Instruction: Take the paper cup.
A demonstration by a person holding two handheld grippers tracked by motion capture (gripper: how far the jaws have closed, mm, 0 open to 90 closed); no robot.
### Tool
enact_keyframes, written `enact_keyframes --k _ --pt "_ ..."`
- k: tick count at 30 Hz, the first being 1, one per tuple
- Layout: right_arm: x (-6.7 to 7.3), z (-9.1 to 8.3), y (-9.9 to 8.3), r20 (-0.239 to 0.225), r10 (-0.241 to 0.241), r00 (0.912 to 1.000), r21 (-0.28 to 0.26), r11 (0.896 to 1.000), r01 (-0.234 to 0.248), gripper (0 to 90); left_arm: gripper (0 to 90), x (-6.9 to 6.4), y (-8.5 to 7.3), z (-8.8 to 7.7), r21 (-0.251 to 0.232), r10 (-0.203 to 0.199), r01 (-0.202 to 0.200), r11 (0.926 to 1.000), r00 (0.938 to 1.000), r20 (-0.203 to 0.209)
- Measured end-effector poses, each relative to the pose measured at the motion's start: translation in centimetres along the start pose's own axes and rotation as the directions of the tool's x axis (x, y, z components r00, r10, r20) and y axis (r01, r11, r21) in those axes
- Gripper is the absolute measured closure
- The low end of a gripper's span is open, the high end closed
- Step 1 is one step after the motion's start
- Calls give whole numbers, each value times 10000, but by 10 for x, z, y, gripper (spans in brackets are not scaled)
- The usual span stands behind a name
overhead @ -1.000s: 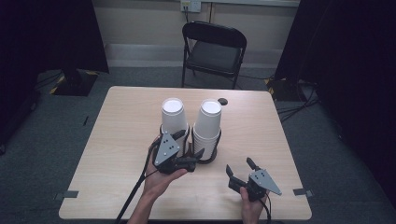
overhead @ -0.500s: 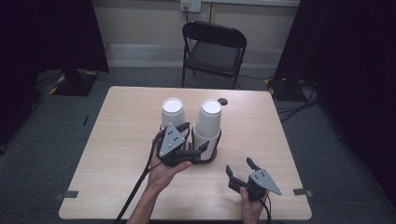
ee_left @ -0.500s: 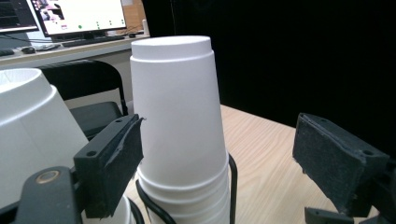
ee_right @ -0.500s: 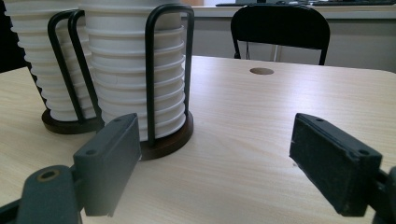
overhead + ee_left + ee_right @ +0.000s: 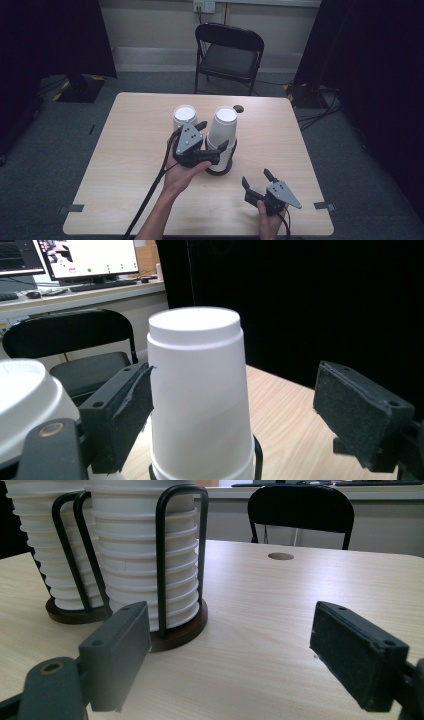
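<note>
Lifted since the earlier frame, the left gripper (image 5: 209, 141) is seen part open, one pad touching the top cup (image 5: 200, 390) on its stack; dragged sideways, it could topple. Right gripper (image 5: 257, 182) is held open, empty.

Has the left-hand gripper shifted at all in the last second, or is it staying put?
Yes. In the high view the left gripper has moved toward the right cup stack and farther up the table, away from the person's edge. It was nearer the left cup stack.

Looks like lab/office: black curtains (image 5: 55, 40), folding chair (image 5: 227, 55), desk w/ monitors (image 5: 87, 257) behind
</note>
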State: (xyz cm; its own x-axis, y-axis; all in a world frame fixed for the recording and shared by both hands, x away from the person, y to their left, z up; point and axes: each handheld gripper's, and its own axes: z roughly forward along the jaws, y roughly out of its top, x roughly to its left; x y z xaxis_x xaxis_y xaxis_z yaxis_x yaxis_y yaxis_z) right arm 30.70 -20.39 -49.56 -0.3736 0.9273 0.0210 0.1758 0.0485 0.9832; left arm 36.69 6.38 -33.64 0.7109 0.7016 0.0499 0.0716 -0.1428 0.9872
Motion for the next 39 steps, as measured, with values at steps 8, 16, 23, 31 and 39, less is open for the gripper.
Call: enact_keyframes --k 8,16,23,31,39 --pt "0 0 0 -22 7 10000 1 10000 -7 158 158 1 11 13 36 125 -125 9999 9998 -167" --pt "0 0 0 -87 -13 10000 14 10000 13 161 157 4 18 26 189 25 -16 9998 9989 -458" --pt "0 0 0 -131 -34 9999 5 10000 34 161 157 7 21 34 416 95 -72 9991 9984 -561" --pt "0 0 0 -171 12 9999 -1 10000 -12 162 157 5 19 47 717 288 -238 9971 9971 -707" --pt "0 0 0 -193 3 9998 -7 10000 -3 162 159 4 19 53 826 323 -249 9963 9954 -898"
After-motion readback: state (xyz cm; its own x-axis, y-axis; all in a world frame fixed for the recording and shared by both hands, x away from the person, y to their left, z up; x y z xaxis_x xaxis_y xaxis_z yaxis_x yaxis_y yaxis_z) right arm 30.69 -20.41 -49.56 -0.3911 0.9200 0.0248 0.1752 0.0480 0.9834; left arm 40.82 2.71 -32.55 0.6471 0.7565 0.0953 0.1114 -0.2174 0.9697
